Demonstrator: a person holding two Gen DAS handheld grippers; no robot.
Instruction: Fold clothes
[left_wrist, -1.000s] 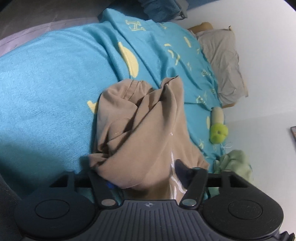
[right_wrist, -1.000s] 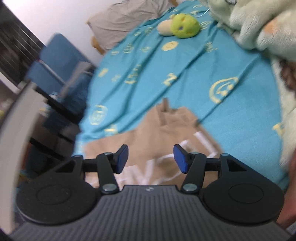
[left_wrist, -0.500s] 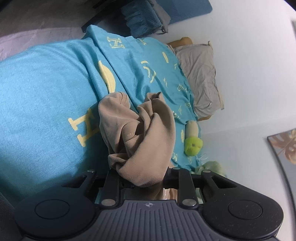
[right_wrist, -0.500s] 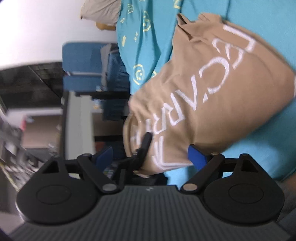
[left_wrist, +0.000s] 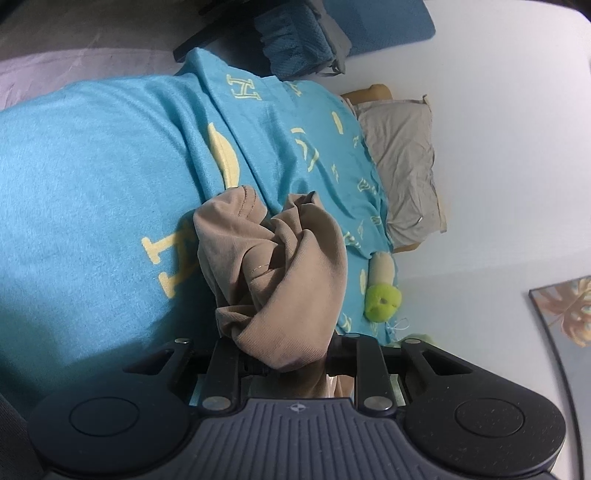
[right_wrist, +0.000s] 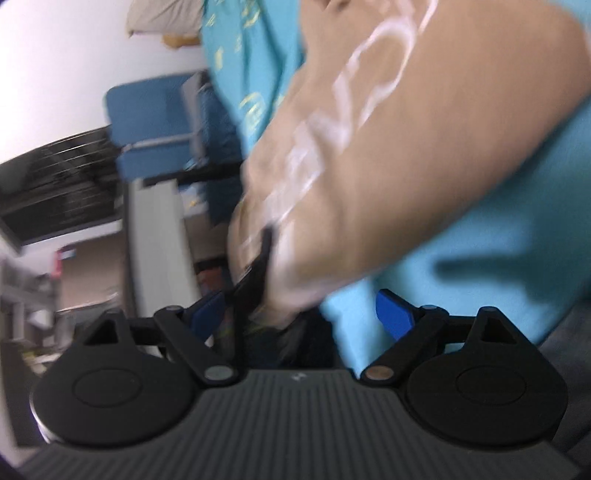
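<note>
Left wrist view: the left gripper (left_wrist: 291, 354) clamps a bunched tan sweatshirt (left_wrist: 280, 273) above the turquoise blanket (left_wrist: 92, 177) on the bed. Right wrist view: the right gripper (right_wrist: 301, 314) stands wide, the blurred sweatshirt's hem hanging between its unclosed blue pads (right_wrist: 393, 317)

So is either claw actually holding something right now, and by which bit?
The left claw pinches the bunched edge of the tan shirt. The right claw stands open, holding nothing.

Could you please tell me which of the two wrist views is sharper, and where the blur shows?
Left wrist view: sharp, the tan garment and blue blanket crisp, edges bent by fisheye. Right wrist view: motion-smeared, the garment's white lettering streaked.
</note>
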